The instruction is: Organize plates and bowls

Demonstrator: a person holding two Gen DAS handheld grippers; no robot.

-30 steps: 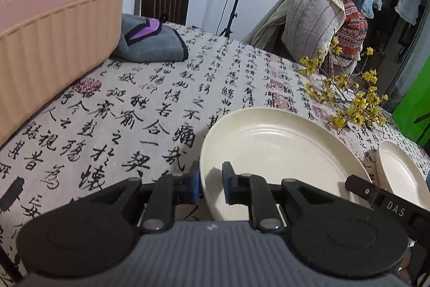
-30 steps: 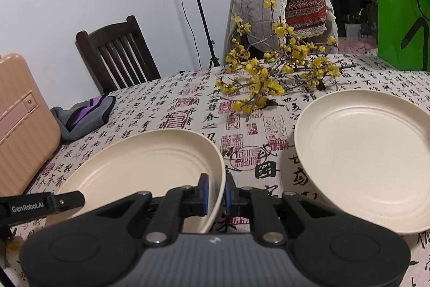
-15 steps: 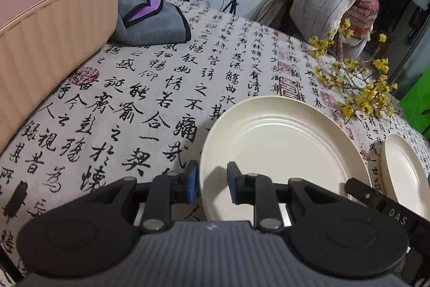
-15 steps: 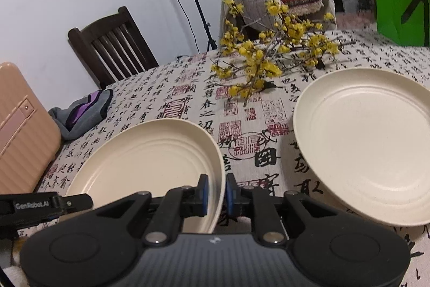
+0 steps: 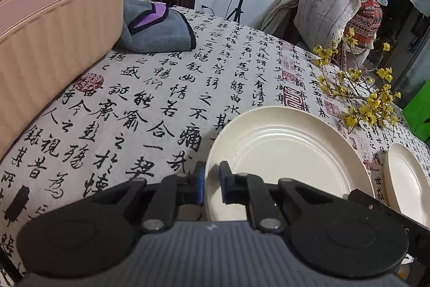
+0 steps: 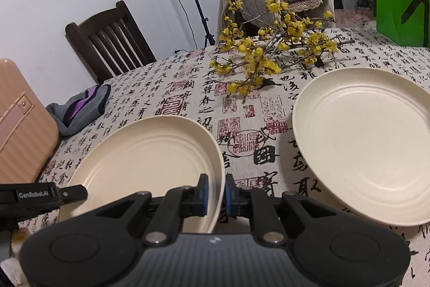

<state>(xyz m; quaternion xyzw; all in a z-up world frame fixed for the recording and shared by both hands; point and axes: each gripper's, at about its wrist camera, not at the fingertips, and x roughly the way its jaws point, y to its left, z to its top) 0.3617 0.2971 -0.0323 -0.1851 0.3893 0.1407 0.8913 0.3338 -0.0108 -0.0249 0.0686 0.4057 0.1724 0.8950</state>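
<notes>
Cream plate (image 5: 290, 152) rim pinched by both narrow claws: left claw (image 5: 212, 186), right claw (image 6: 214, 194).

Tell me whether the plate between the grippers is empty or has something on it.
Empty: the plate shows only bare cream surface and moulded rings in both views.
</notes>
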